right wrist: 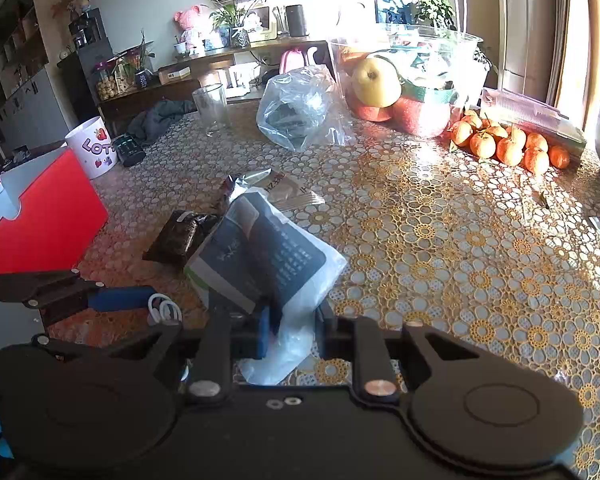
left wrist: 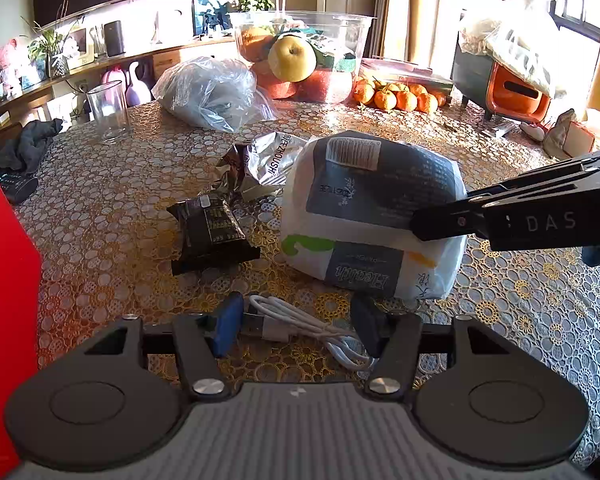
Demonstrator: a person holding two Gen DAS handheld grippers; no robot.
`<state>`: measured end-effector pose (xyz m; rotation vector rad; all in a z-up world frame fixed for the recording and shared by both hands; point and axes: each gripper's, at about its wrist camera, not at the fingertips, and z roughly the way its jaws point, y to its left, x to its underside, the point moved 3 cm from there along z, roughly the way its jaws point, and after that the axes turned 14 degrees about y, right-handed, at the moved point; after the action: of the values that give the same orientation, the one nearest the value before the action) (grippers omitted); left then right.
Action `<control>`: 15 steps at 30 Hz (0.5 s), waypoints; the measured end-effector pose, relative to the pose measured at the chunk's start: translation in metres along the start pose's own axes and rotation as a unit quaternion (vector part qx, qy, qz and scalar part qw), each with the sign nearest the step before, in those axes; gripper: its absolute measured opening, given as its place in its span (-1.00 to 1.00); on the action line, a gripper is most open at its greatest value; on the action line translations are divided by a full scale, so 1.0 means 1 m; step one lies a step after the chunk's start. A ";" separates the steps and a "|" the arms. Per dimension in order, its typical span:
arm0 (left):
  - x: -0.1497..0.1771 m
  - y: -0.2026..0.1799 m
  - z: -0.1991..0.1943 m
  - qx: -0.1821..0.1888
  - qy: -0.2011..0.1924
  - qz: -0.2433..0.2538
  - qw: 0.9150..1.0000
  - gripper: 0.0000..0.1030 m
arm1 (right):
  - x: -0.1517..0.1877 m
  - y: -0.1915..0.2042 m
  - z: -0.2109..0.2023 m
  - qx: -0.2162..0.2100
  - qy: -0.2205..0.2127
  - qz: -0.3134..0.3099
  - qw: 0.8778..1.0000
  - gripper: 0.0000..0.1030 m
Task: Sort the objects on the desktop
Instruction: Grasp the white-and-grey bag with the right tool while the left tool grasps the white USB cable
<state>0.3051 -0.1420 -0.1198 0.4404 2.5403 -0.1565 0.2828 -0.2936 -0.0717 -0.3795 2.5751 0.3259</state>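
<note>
Table clutter, both grippers down on their stuff.

Going left to right: red box (left wrist: 4, 280) sits off the table's left edge, then the dark snack packet (left wrist: 212, 232) lies flat with the crinkled silver wrapper (left wrist: 260, 164) just behind it. Left gripper (left wrist: 296, 328) is straddling the coiled white USB cable (left wrist: 300, 328), which is on the lace tablecloth (left wrist: 520, 320) between its fingers; the pads look near the cable, but I can't tell if they're actually pressing it. Next over, the white-and-grey tissue pack (left wrist: 372, 212) is tipped up on one side, and the right gripper (right wrist: 292, 328) has pinched the loose plastic at its near corner, jaws closed tight on it. Tangerines (left wrist: 400, 96) and a clear fruit tub (left wrist: 300, 56) sit at the back.
</note>
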 end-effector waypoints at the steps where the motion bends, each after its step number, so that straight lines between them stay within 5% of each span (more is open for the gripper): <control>1: 0.000 0.000 -0.001 0.001 0.001 -0.001 1.000 0.00 | 0.001 0.000 -0.002 0.000 -0.001 0.002 1.000 -0.62; 7: 0.005 -0.004 -0.008 0.001 0.004 -0.007 1.000 -0.38 | 0.012 -0.003 -0.016 0.001 -0.006 0.013 1.000 -0.63; 15: 0.011 -0.003 -0.022 0.029 0.022 -0.042 0.998 -0.31 | 0.022 -0.001 -0.033 0.004 -0.013 0.012 1.000 -0.64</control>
<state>0.2845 -0.1371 -0.1076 0.3623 2.6049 -0.2541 0.2498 -0.3090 -0.0558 -0.3403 2.5556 0.3274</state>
